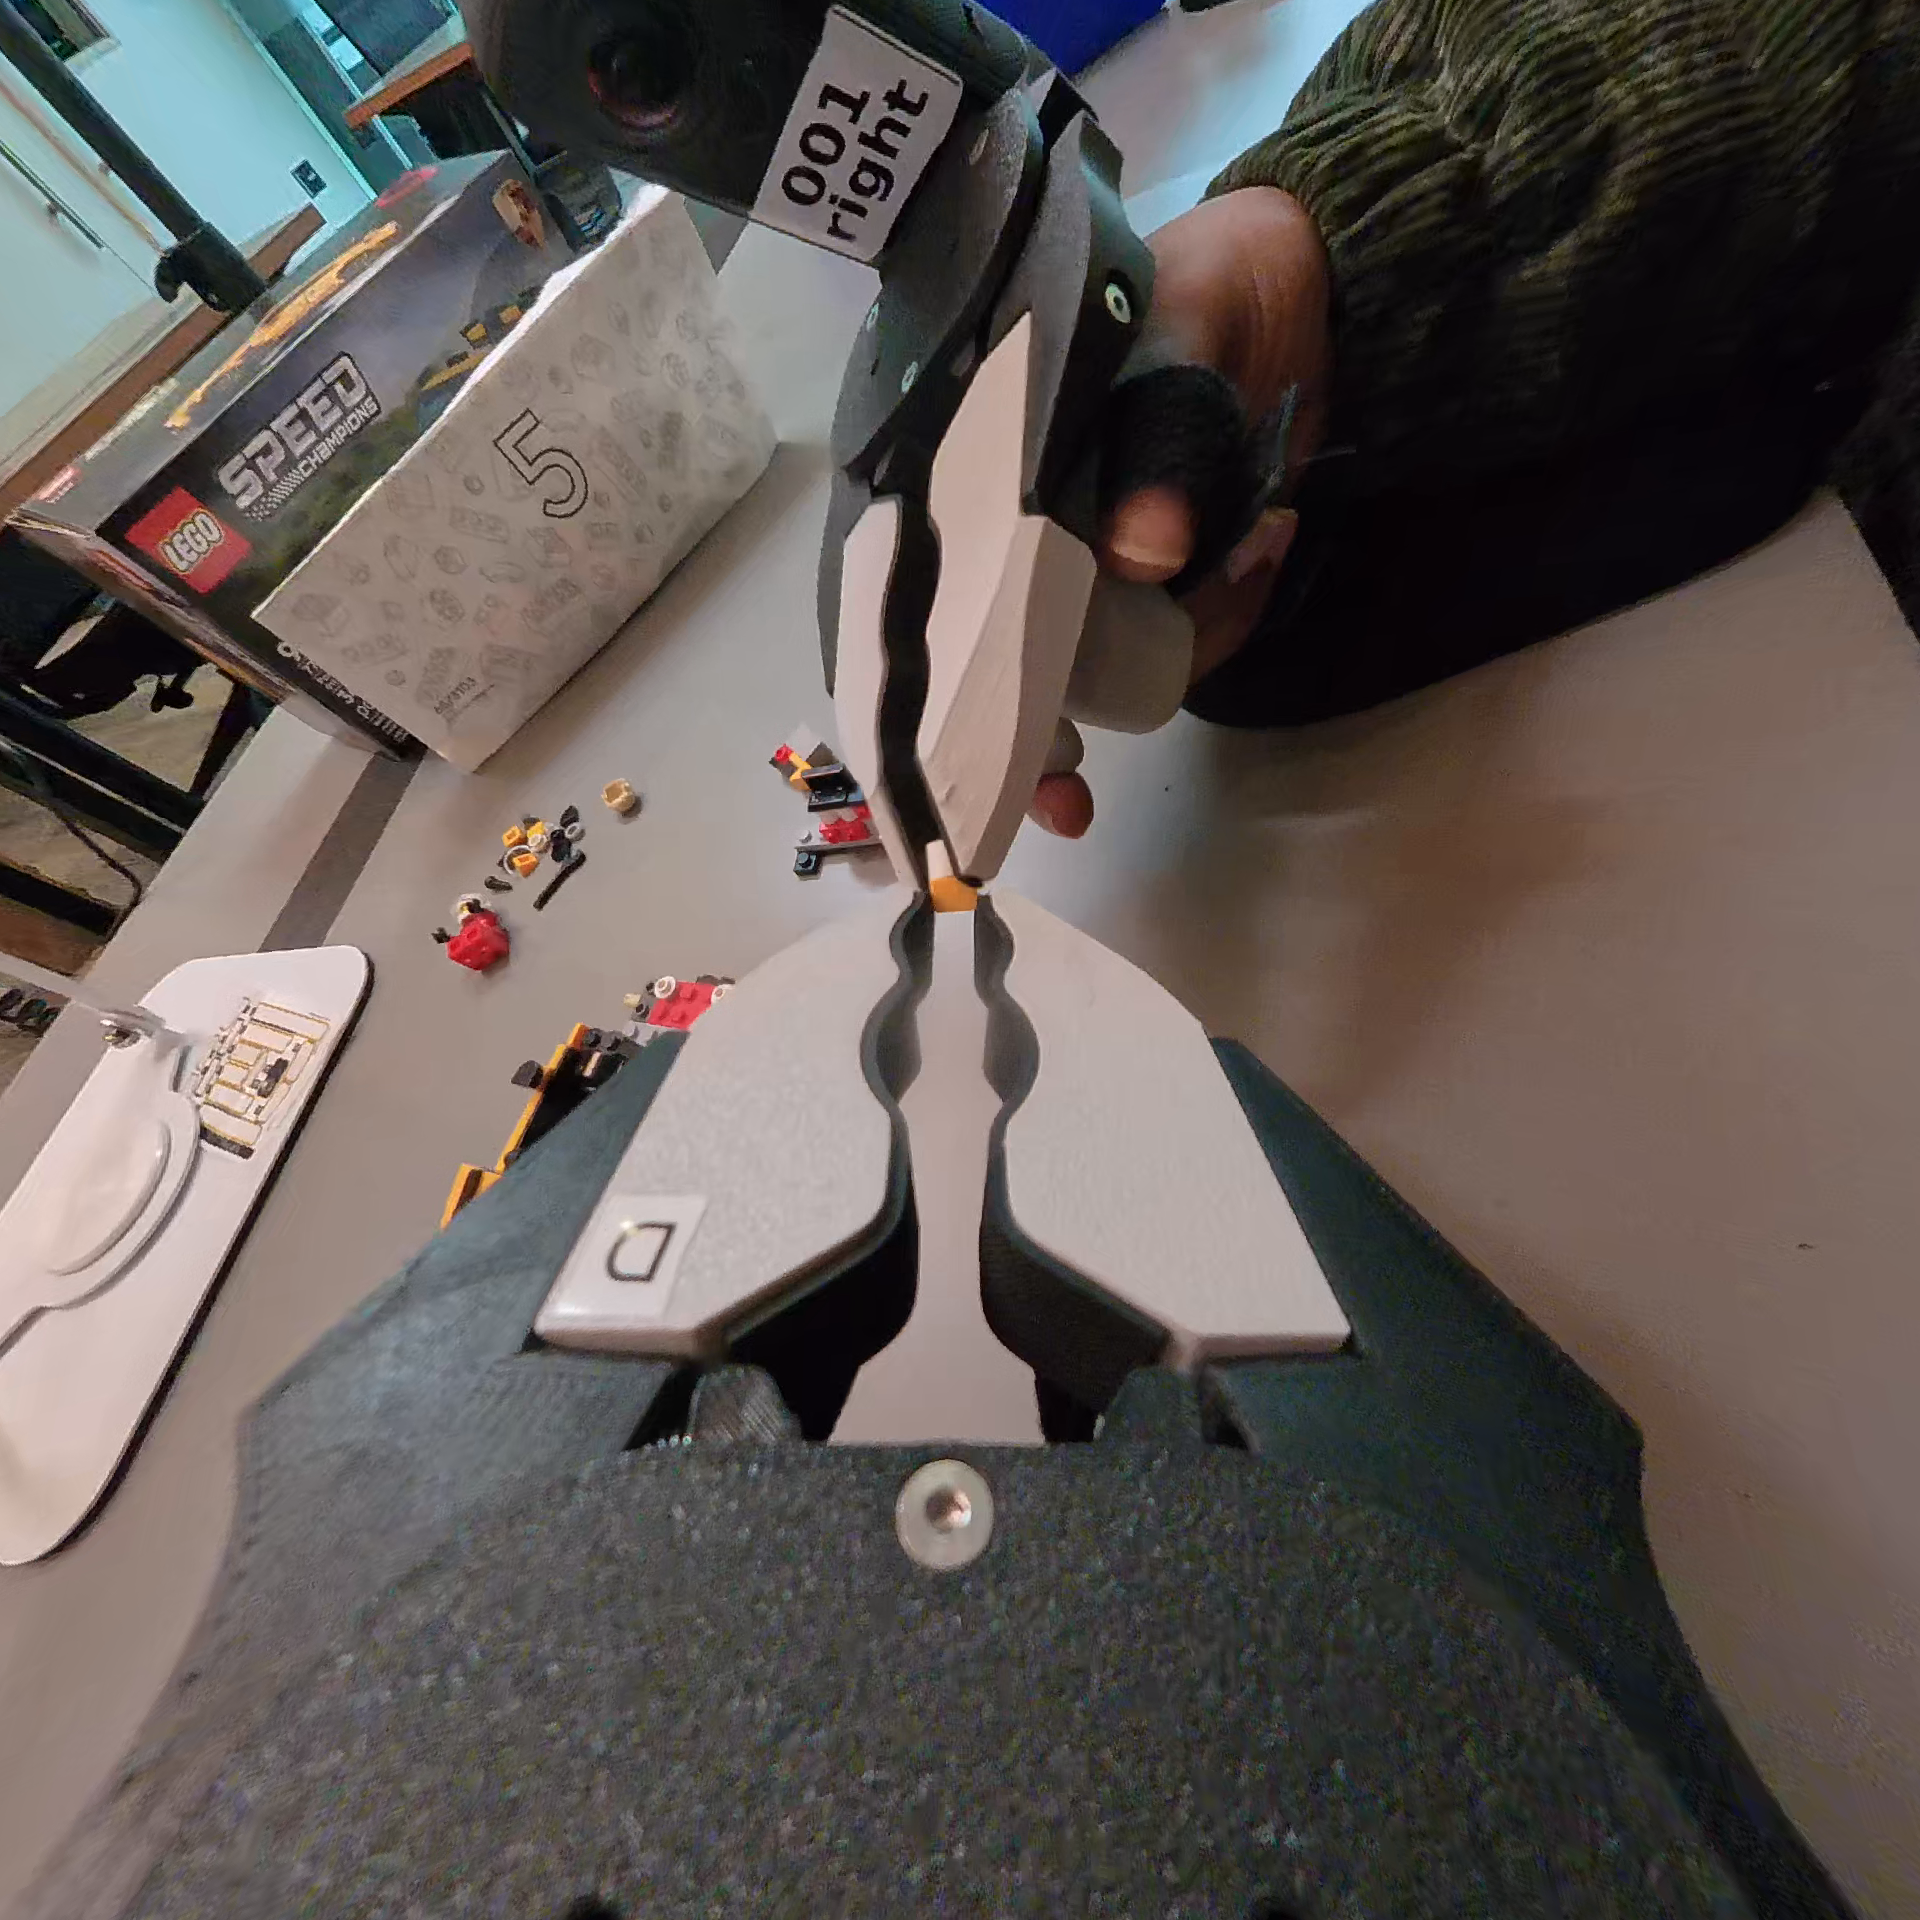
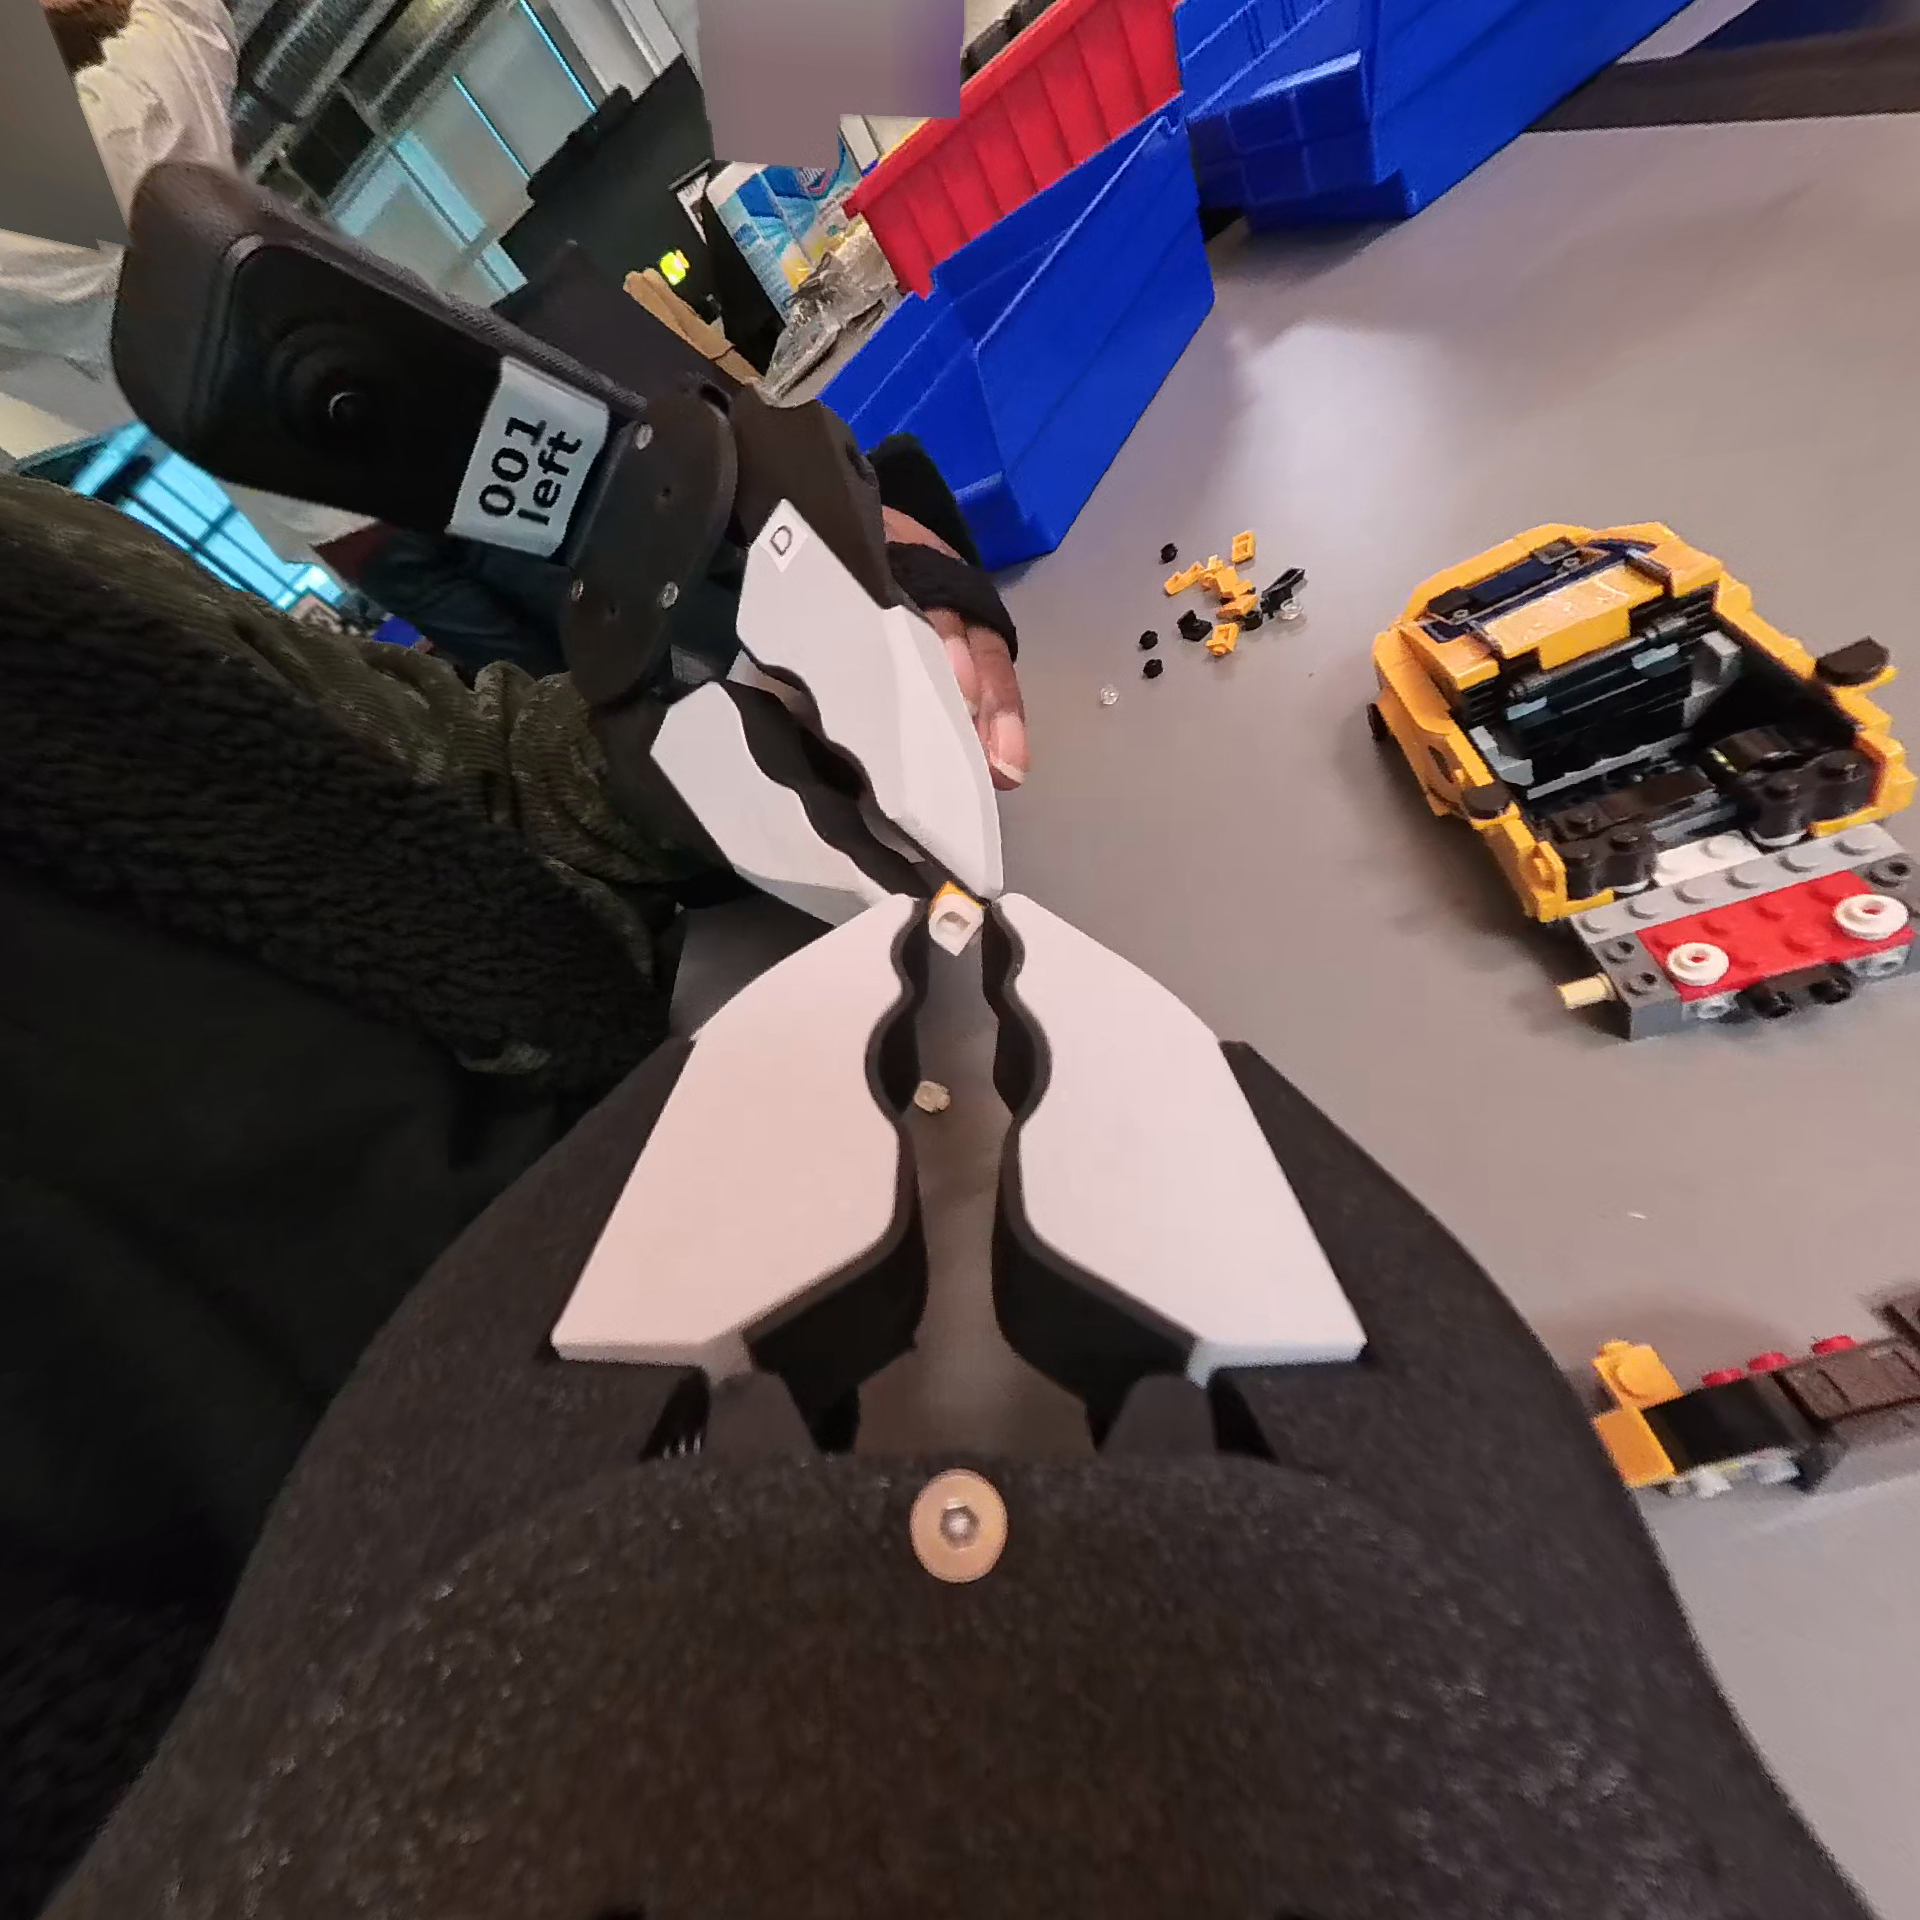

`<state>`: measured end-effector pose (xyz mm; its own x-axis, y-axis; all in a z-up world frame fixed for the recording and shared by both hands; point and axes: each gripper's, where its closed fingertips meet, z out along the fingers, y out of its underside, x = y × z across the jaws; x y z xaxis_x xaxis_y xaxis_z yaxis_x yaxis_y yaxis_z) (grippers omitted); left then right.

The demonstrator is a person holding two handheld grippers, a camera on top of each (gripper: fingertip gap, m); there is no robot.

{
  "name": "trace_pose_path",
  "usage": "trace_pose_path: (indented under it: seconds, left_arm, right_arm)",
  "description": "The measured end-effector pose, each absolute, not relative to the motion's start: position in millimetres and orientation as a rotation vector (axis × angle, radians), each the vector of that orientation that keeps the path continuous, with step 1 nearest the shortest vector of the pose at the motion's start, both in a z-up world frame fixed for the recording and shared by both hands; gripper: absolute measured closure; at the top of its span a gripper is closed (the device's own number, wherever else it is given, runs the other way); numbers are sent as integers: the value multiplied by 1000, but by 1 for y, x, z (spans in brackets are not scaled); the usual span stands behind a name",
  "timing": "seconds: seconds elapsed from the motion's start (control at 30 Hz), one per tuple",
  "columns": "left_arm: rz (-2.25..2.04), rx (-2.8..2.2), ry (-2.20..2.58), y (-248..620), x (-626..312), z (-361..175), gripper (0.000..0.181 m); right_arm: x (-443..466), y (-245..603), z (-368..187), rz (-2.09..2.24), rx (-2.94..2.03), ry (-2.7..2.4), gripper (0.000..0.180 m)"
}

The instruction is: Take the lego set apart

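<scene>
Left wrist view: we see the left gripper (image 1: 953,902) and right gripper (image 1: 948,868) tip to tip above the worktop (image 1: 1455,987), jaws of both clenched on one tiny orange-and-white piece (image 1: 954,891); its shape is hard to make out. Right wrist view: same piece (image 2: 957,916) between both tips; one yellow car (image 2: 1652,769) sits well right, one loose section (image 2: 1766,1413) cut off at the edge.
</scene>
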<state>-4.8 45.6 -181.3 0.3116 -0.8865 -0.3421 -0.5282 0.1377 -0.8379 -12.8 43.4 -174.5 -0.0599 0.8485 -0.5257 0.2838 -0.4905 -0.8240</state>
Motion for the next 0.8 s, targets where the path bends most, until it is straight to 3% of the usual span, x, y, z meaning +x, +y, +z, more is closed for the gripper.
trace_pose_path:
  seconds: [0.4, 0.63, 0.8]
  left_arm:
    - [-736, -1632, 1287, 39, -23, -171, 173]
    - [-721, -1936, 1496, 31, -40, -241, 172]
    - [-744, -1967, 1518, 27, -33, -253, 162]
  right_arm:
    - [6, 54, -149, 1548, -1616, -1193, 171]
    - [-5, 34, -232, 896, -1690, -1710, 170]
    - [-11, 30, -246, 791, -1667, -1786, 166]
